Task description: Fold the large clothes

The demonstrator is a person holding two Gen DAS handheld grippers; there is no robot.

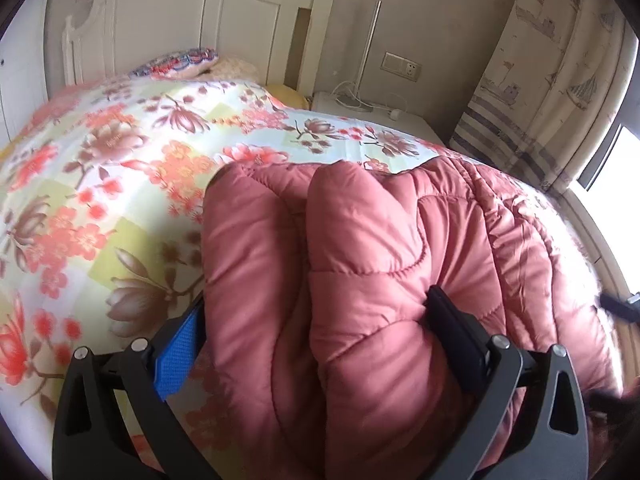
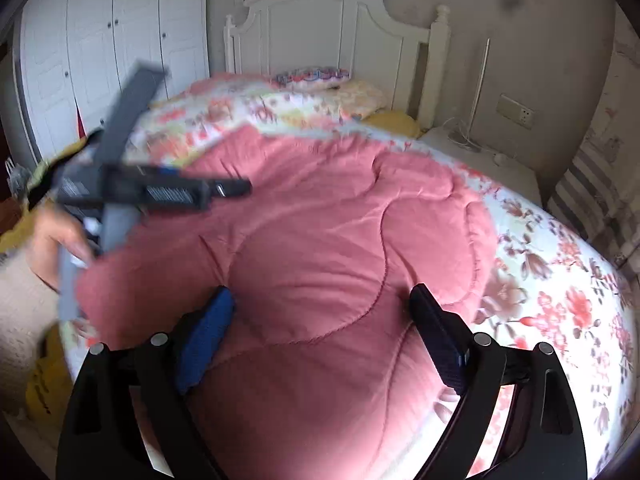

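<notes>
Covering most of both views: bed (image 2: 560, 264) with floral sheet (image 1: 120, 184), pink and brown blooms on pale squares. Pink quilted coat (image 2: 320, 240) lies on the sheet near the foot end, bunched into thick folds; wavy stitch lines visible.

White headboard (image 2: 320, 20) at far end, white wardrobe (image 2: 112, 40) beside it. Striped curtain (image 1: 540, 80) with sailboat print by the window. Patterned pillow (image 2: 312, 76) at the headboard. Nightstand (image 2: 480, 156) with a thin lamp pole (image 2: 478, 92); wall socket (image 1: 402, 66) above it. No legible writing or brand marks; a label on the far gripper body is blurred.

Left gripper (image 1: 316, 312): jaws spread wide, a puffy fold of coat bulging between them, both pads pressed against it. Cannot tell whether it is truly clamped.

Right gripper (image 2: 320, 308): jaws wide apart, straddling coat fabric, pads touching the surface; nothing pinched.

In the right view, the left gripper appears motion-blurred over the coat's far-left edge, person's hand (image 2: 56, 240) below.
</notes>
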